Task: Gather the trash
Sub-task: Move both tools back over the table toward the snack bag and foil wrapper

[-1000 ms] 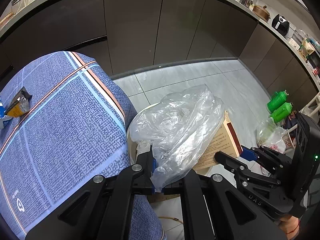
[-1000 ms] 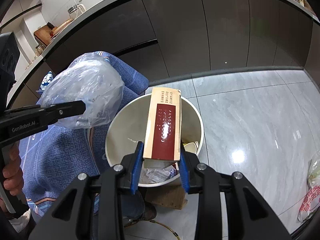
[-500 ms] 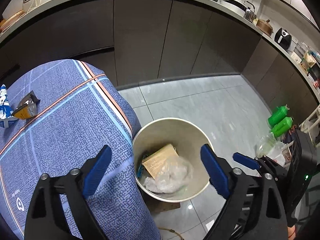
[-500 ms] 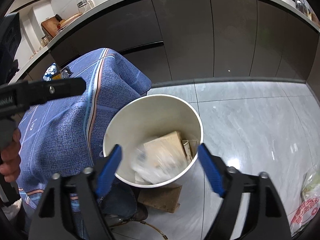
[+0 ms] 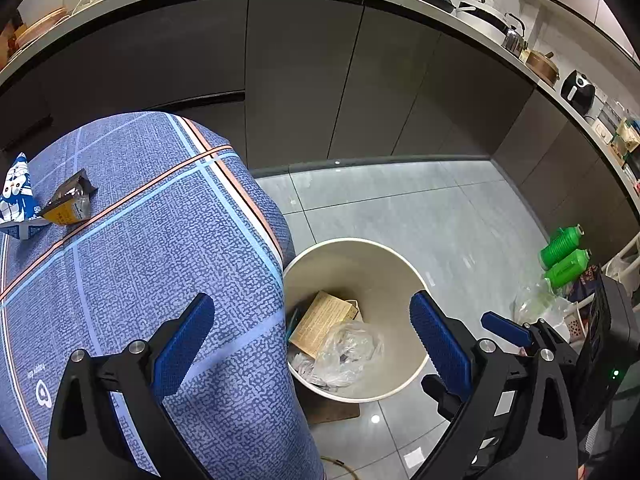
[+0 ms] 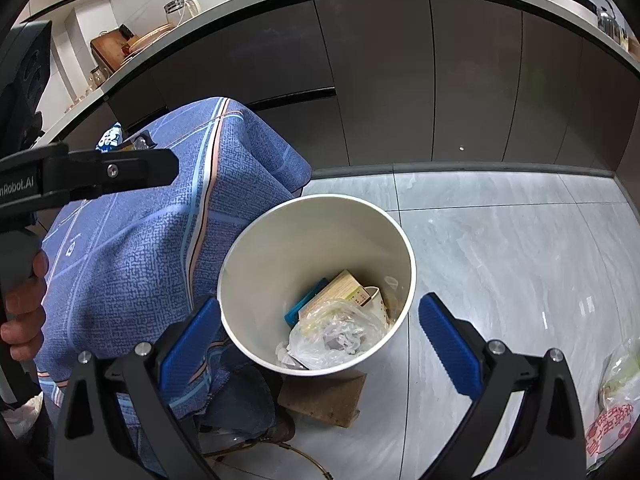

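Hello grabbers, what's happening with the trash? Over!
Left gripper and right gripper just opened, both empty. Plastic bag and box in bin. Two wrappers left on tablecloth. Nothing blocking.

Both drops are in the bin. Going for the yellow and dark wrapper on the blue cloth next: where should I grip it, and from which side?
Judging by its pose, take the yellow and dark wrapper at its crumpled dark upper end, which seems to lift off the tablecloth. Come down from above with the open left gripper, pads across the narrow width, clear of the blue and white packet touching its left side.
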The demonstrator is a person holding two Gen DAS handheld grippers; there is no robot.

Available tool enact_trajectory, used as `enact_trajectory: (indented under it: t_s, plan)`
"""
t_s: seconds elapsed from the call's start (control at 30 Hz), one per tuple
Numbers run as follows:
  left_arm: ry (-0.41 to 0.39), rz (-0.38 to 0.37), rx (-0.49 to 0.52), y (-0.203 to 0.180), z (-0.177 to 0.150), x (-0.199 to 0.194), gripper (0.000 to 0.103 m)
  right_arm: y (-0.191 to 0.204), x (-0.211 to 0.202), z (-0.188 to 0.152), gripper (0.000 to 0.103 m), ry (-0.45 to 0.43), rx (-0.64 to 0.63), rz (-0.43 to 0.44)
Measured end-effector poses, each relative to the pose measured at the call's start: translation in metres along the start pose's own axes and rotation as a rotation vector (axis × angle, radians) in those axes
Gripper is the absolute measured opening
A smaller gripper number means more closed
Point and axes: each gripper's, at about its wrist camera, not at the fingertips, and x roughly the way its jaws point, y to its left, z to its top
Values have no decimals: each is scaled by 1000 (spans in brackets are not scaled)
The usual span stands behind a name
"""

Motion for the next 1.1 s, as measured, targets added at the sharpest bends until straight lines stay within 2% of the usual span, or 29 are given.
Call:
enact_trajectory:
  t_s: [0.43, 0.73, 1.1]
  plan:
    - [-26, 12, -68, 21, 1, -36, 94, 28, -25, 14, 100, -42, -42, 31]
    - [-60, 52, -166, 55, -11, -75, 94, 70, -39, 27, 100, -65, -125, 85]
    - [-94, 114, -269, 114, -33, -114, 94, 131, -38, 40, 100, -57, -229, 139]
